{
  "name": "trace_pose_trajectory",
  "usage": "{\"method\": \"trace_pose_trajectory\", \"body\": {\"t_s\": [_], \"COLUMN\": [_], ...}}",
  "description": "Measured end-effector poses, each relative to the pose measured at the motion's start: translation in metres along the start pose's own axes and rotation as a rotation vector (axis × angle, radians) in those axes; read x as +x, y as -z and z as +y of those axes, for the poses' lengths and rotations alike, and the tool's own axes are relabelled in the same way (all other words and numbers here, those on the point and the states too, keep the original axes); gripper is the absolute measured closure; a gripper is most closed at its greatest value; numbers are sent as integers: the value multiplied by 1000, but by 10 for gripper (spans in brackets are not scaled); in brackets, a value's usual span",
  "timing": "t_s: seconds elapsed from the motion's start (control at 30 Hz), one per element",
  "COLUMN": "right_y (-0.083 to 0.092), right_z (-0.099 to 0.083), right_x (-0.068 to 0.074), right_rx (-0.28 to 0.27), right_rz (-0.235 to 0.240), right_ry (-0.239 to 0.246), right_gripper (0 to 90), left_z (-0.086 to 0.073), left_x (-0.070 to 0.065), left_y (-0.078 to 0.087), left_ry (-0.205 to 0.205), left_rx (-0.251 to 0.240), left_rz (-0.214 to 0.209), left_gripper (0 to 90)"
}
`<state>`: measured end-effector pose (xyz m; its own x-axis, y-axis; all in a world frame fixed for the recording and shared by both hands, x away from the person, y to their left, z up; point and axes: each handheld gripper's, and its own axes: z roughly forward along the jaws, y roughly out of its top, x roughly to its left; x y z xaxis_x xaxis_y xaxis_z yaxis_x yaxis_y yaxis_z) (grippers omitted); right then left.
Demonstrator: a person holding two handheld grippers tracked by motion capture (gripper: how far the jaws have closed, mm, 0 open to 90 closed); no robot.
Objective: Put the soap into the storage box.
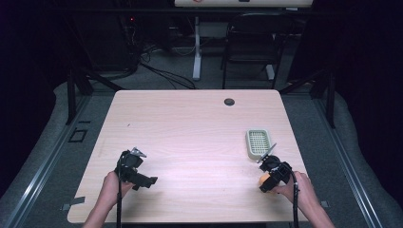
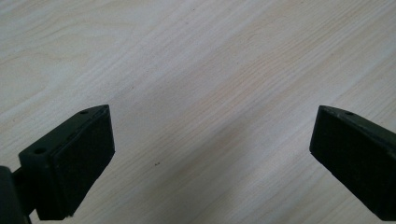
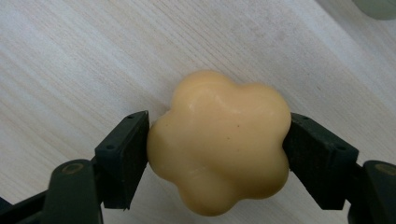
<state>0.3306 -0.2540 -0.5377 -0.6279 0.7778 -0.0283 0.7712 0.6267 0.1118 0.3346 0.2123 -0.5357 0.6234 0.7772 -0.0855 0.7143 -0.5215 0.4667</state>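
Right claw (image 3: 217,140) has the soap (image 3: 219,142) — a pale yellow, flower-shaped bar, lobes all round — clamped from both sides, one pad pressed against each flank. It lies on the worktop (image 3: 70,56) near the right front corner; seen from above, the soap (image 1: 264,180) peeks out orange just under the right claw (image 1: 267,179), with the right hand (image 1: 298,187) behind it at the edge. Just beyond, a grey-green dish (image 1: 259,143) with a slotted grid sits flat on the wood, close to the claw but apart from the soap. A corner of it shows at the top right of the right gripper view too.

Over on the left, the left claw (image 1: 142,179) sits low over the bare wood at the near left, the left hand (image 1: 114,187) wrapped round it. Its jaws stand wide apart, nothing but wood grain between them, as the left gripper view of the left claw (image 2: 212,144) makes plain. The two claws are well apart, one at each front corner. A small dark grommet (image 1: 229,101) sits at the worktop's far edge.
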Motion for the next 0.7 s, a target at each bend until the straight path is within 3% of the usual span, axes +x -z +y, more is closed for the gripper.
{"method": "trace_pose_trajectory", "body": {"t_s": [0.13,0.17,0.27,0.33,0.37,0.43,0.47,0.53,0.57,0.6,0.7], "right_y": [1,-1,1,-4,-1,0,-2,5,-1,6,9], "right_z": [0,-1,0,-4,-2,-3,-4,-2,-6,-4,-4], "right_x": [1,2,0,3,1,-1,0,-3,1,-4,-4], "right_rx": [17,-11,12,-63,-26,-21,-60,-4,-118,-45,-47], "right_rz": [-1,3,0,19,23,29,42,25,50,38,37], "right_ry": [8,-11,12,-47,-22,-20,-56,-7,-94,-34,-34], "right_gripper": [261,262,264,266,266,266,266,266,267,267,267], "left_z": [0,0,0,0,0,0,0,0,0,0,0], "left_x": [0,0,0,1,1,1,1,1,1,1,1], "left_y": [0,0,0,0,0,0,0,0,1,1,1], "left_ry": [3,3,2,3,2,2,3,2,2,3,4], "left_rx": [-3,-4,-3,-4,-5,-4,-4,-5,-4,-4,-4], "left_rz": [-2,-2,-4,-6,-6,-7,-7,-7,-11,-10,-10], "left_gripper": [0,0,0,0,0,0,0,0,0,0,0]}}
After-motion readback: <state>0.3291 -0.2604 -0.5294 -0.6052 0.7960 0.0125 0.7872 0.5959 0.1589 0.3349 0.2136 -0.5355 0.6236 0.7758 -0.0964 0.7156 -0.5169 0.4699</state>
